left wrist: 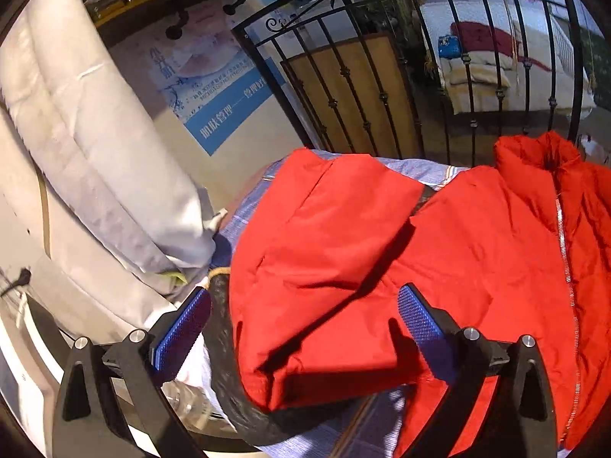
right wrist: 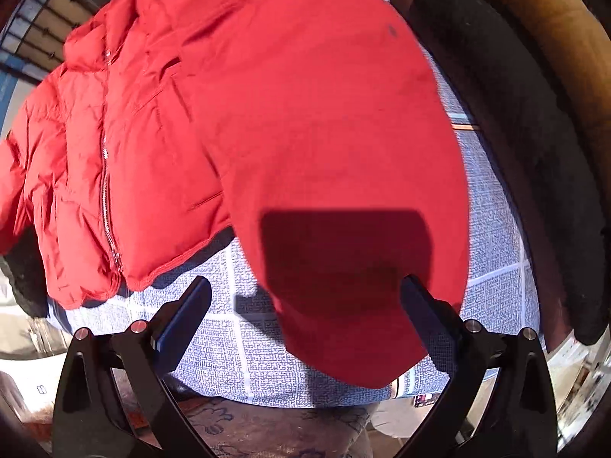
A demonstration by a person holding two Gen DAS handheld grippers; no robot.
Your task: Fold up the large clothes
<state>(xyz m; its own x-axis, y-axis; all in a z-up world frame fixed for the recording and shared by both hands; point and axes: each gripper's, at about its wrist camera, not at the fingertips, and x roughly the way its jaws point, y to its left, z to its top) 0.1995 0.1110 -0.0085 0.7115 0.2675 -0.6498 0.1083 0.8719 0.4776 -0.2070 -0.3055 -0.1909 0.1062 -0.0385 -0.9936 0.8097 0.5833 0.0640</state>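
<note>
Left gripper (left wrist: 303, 318): jaws wide, nothing clamped; blue pads (left wrist: 420, 322) stand above the folded sleeve (left wrist: 324, 252) of a red jacket (left wrist: 496, 267). Right gripper (right wrist: 305, 305): jaws wide, pointing down over the other sleeve (right wrist: 336, 145), whose cuff end lies between the fingers; whether a pad touches it cannot be told. Jacket: puffy, zipped (right wrist: 105, 175), lying front-up on a blue checked cloth (right wrist: 244, 347), both sleeves folded across the body. Beyond, in the left view: black iron railing (left wrist: 382, 87), white bedding (left wrist: 95, 152), blue poster (left wrist: 225, 114).
</note>
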